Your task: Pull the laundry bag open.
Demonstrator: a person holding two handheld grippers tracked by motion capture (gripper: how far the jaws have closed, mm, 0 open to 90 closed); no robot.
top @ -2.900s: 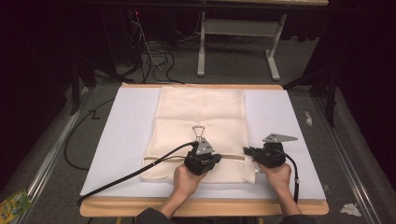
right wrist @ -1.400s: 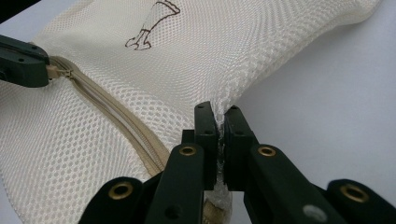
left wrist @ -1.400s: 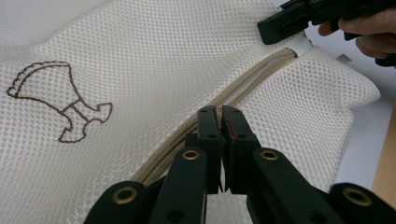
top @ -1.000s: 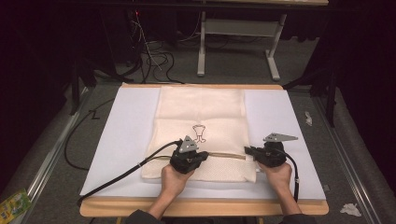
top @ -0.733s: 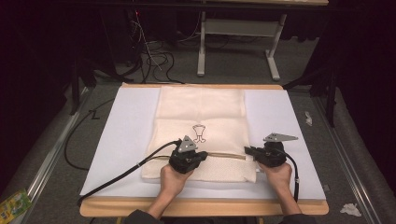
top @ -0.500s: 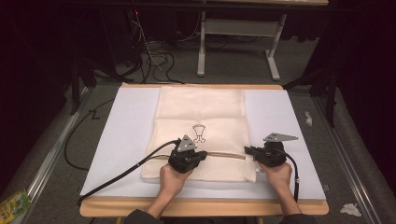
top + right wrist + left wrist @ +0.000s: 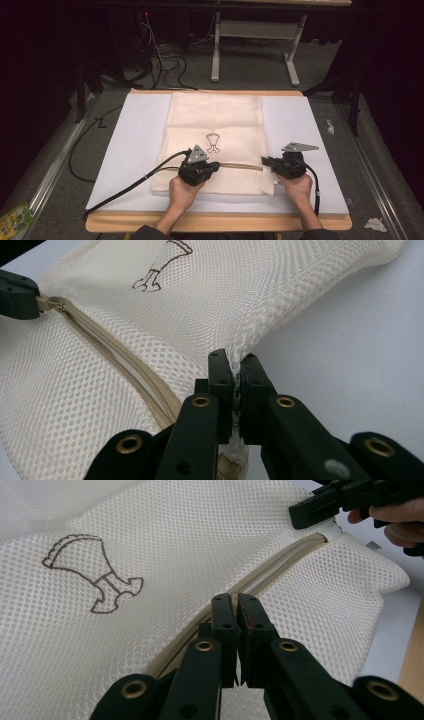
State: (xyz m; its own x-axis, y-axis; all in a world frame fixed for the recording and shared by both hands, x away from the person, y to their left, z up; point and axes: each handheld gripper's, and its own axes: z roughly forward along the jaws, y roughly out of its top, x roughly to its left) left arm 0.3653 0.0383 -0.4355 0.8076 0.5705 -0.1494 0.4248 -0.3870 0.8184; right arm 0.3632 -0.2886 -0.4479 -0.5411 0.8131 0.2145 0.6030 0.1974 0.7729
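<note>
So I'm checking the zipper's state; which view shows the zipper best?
The left gripper view: the zipper runs long and sharp across the mesh bag. The right gripper view shows it obliquely; the high view shows a thin tan line.

One mesh bag (image 7: 215, 145) with one zipper (image 7: 242, 166), two grippers, left (image 7: 216, 167) and right (image 7: 263, 161), one white mat (image 7: 135, 145), one table (image 7: 215, 221)

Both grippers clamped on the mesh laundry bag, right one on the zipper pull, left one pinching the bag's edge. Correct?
Sides are swapped. In the right gripper view, the right gripper pinches the mesh laundry bag at its edge, and the left gripper grips the zipper pull.
</note>
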